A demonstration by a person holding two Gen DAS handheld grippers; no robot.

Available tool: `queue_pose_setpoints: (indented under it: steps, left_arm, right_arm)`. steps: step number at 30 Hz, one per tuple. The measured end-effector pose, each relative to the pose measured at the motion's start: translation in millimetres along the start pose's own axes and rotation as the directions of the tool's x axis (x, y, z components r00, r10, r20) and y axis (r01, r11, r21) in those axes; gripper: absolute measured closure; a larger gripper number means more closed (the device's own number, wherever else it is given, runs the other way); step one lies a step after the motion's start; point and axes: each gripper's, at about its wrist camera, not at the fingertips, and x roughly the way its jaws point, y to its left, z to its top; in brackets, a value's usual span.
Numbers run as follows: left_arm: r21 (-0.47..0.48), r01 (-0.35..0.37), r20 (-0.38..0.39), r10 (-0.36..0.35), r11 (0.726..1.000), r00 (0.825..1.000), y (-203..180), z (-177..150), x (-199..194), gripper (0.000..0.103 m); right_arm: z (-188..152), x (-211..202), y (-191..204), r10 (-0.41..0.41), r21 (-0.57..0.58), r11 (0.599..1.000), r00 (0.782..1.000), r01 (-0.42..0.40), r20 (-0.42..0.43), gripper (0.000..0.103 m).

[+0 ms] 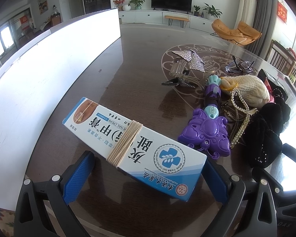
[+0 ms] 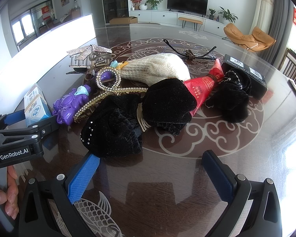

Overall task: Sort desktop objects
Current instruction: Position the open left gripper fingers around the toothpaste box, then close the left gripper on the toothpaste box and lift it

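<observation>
Dark glossy table point(image 2: 187, 177), carp pattern; black velvet bundle point(image 2: 140, 114), purple toy point(image 2: 69, 106), glasses point(image 2: 189, 52) on it.

Bare table point(image 2: 236, 138) lies open right of the black velvet bundle point(image 2: 140, 114); the white box wall point(image 1: 39, 75) blocks the left.

Right gripper point(image 2: 151, 174) fingers apart, black velvet scrunchie point(image 2: 140, 114) just ahead

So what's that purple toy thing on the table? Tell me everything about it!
The purple toy looks like shiny moulded plastic. It has a wide butterfly-shaped end with curly edges and a raised oval middle, then a long purple handle with light teal parts. It lies flat on the dark table, its butterfly end right beside the blue and white box. Its far end runs in among the pile, next to a beaded gold clip and a cream knitted pouch.
</observation>
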Motion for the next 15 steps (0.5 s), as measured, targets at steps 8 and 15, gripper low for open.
queue_pose_setpoints:
  steps: [8,15]
  left_arm:
    - [0.000,0.000,0.000,0.000,1.000,1.000,-0.4,0.2,0.2,0.000]
    - [-0.033,0.000,-0.020,-0.001,0.999,1.000,4.8,-1.1,-2.8,0.000]
  right_arm:
    - [-0.2,0.1,0.0,0.000,0.000,1.000,1.000,0.000,0.000,0.000]
    - [0.2,0.0,0.1,0.000,0.000,1.000,1.000,0.000,0.000,0.000]
